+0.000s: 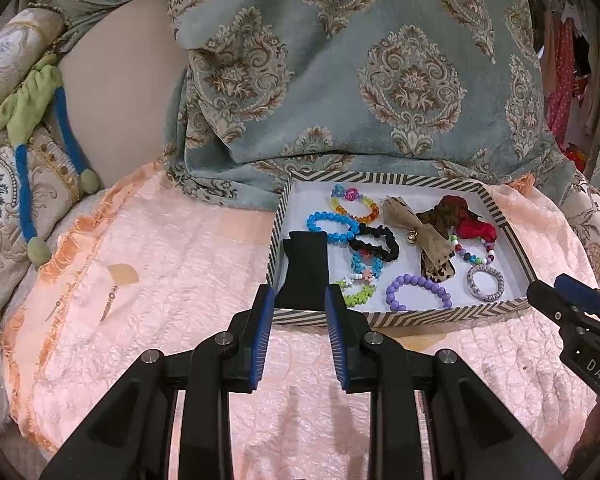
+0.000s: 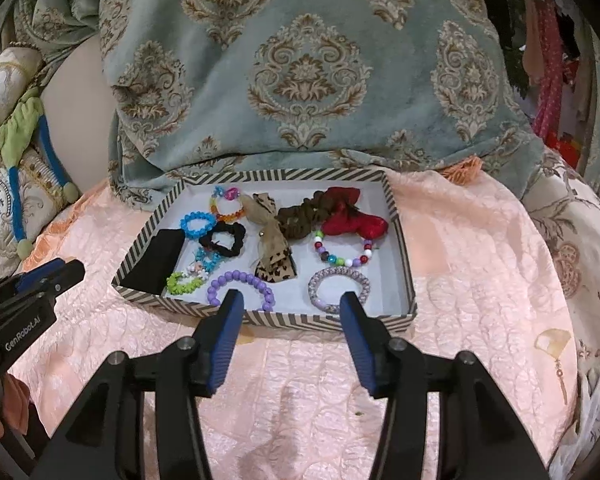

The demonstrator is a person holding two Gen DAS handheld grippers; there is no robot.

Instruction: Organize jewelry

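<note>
One shallow rectangular box with a black-and-white striped rim [image 2: 396,216] lies on a peach quilted bedspread [image 2: 480,264], and all the jewelry sits inside it on the white floor. Counting the beaded rings: one purple bead bracelet [image 2: 242,284] at the near edge, one blue bead bracelet [image 2: 198,225], one lime green bead bracelet [image 2: 182,283], one orange and yellow bead bracelet [image 2: 228,204] at the far side, one mixed-colour bead bracelet [image 2: 342,250], one small turquoise beaded piece [image 2: 208,259], and one lavender woven bangle [image 2: 338,290]. There are three scrunchies: one black scrunchie [image 2: 224,240], one brown scrunchie [image 2: 300,216], one red scrunchie [image 2: 354,224]. One tan ribbon bow with a leopard-print tail [image 2: 272,256] lies in the middle, and one flat black cloth pad [image 2: 158,260] fills the left end. The left tool [image 1: 296,300] hovers at the box's near rim in front of the pad, its blue pads apart and gripping nothing; the right tool [image 2: 292,306] hovers over the near rim between the purple bracelet and the bangle, spread wide, also bare. Behind the box rises a grey-green damask cushion [image 2: 308,72]; a green and blue plush toy [image 1: 40,120] lies at the left, and clothes hang [image 2: 548,68] at the right
</note>
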